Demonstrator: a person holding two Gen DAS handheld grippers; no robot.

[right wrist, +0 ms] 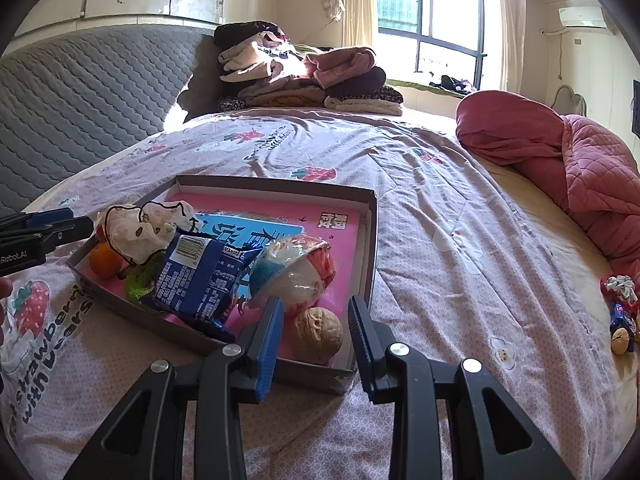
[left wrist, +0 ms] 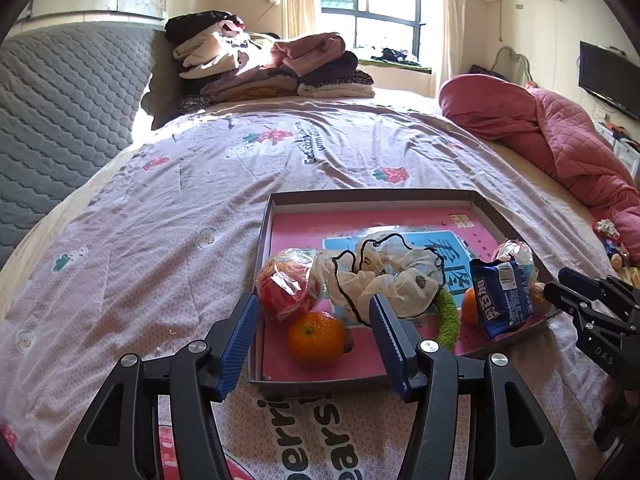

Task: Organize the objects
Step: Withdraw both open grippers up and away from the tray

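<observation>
Centrally on the bed's strawberry-print quilt sits a shallow cardboard tray lined with a pink printed sheet. Inside lie two oranges, a red cellophane-wrapped snack, a crumpled white cloth with black trim, a green fuzzy ring, a blue snack packet, a wrapped round treat and a walnut. The left gripper and right gripper both stand wide, holding nothing.
</observation>
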